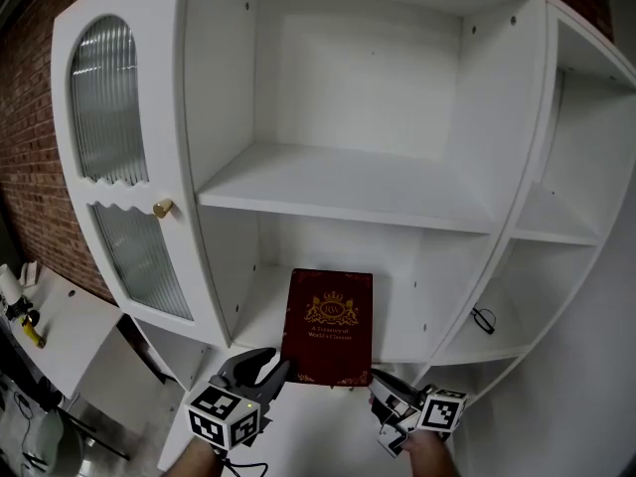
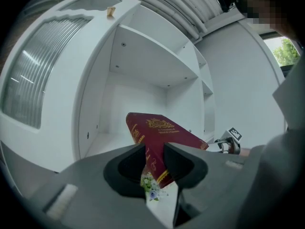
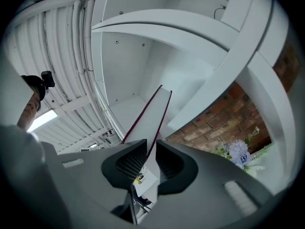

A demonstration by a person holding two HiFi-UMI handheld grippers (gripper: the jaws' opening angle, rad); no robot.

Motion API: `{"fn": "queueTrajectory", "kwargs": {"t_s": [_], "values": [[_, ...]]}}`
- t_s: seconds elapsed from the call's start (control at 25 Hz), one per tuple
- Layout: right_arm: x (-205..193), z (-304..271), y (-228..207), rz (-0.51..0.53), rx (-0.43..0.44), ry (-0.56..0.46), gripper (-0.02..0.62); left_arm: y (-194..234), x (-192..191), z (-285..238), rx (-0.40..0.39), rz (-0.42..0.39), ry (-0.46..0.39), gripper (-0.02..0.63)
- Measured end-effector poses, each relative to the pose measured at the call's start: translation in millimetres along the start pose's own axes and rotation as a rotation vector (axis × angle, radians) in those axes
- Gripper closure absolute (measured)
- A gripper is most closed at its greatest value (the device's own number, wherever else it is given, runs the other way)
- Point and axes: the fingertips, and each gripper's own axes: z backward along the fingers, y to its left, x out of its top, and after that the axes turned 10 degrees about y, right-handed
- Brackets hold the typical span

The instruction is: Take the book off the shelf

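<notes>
Risk: both grips bite only the near corners of the book (image 1: 329,326), so its weight hangs ahead of the jaws and it could droop or slip free. Left gripper (image 1: 262,368) is clamped on the spine-side corner and right gripper (image 1: 384,386) on the page-edge corner. The book sits cover-up between them at the mouth of the shelf unit's (image 1: 338,192) lower compartment

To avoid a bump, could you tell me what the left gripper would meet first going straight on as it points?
Beyond the red book clamped in the left gripper, probably the lower compartment's back wall; depth is unclear.
</notes>
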Motion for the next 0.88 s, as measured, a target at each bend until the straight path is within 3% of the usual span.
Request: {"fn": "queueTrajectory", "kwargs": {"t_s": [0.2, 0.48, 0.64, 0.76, 0.88], "values": [[3.3, -0.3, 3.6, 0.063, -0.052, -0.027, 0.521, -0.9, -6.0, -0.3, -0.002, 0.012, -0.006, 0.485], [18.9, 14.1, 1.9, 0.034, -0.086, -0.145, 0.523, -0.6, -5.2, 0.4, 0.009, 0.013, -0.020, 0.485], [30.2, 32.6, 18.0, -0.005, -0.007, -0.219, 0.497, -1.5, -5.5, 0.2, 0.004, 0.005, -0.015, 0.485], [32.3, 26.3, 31.7, 0.027, 0.025, -0.173, 0.431, -0.6, -5.9, 0.7, 0.001, 0.012, -0.018, 0.485], [28.5, 11.9, 36.6, 0.075, -0.001, -0.105, 0.406, -2.2, -7.0, 0.4, 0.002, 0.010, -0.013, 0.485]]}}
